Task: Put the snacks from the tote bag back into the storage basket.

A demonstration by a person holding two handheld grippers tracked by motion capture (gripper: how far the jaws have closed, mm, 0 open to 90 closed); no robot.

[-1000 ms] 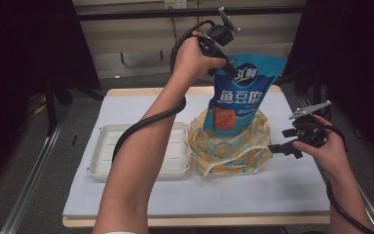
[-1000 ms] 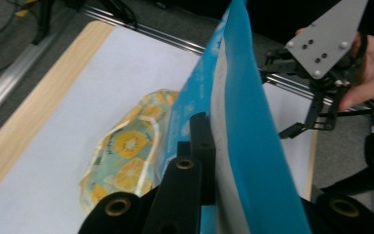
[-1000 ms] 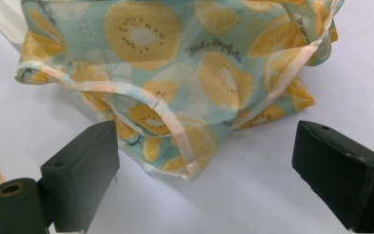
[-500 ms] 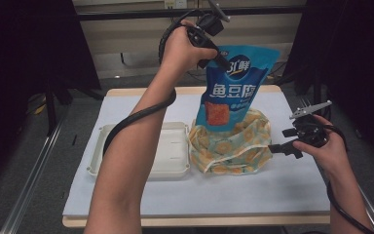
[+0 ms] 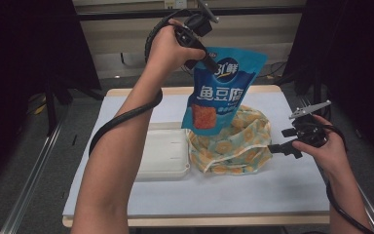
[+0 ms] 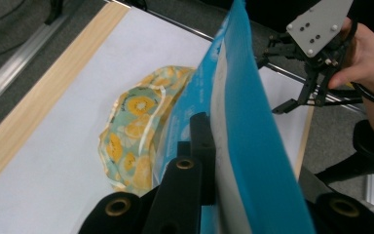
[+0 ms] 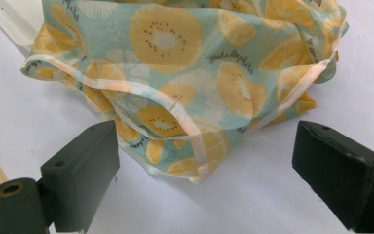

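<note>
Table (image 5: 272, 195): white top, wood edge along far and near sides; bare stretches at near side and at right front.
Change since earlier: pouch raised higher than a second ago, its bottom now nearly out of the bag mouth; left hand moved up and leftward; right gripper kept in place beside the bag.
Pouch (image 5: 224, 87): blue snack pack, hung upright above the bag, top corner clamped, lower edge just over the bag's opening; seen edge-on in the left gripper view (image 6: 243, 122).
Bag (image 5: 233, 144): fruit-print cloth, slumped at table middle, mouth open upward, touching the tray's right side; folded rim nearest the right gripper (image 7: 190, 97).
Tray (image 5: 163, 153): white, shallow, left of the bag, near edge well inside the table edge.
Left gripper (image 5: 205, 54): held high over the far table edge, jaws pressed together on the pouch's upper left corner; cable looped down along the forearm.
Right gripper (image 5: 276, 148): low, just right of the bag, jaws spread wide and holding nothing, bag rim lying between and ahead of them, not touched.
Open room: bare table right of and in front of the bag; free air around the hanging pouch; dark frames well apart at both sides.
</note>
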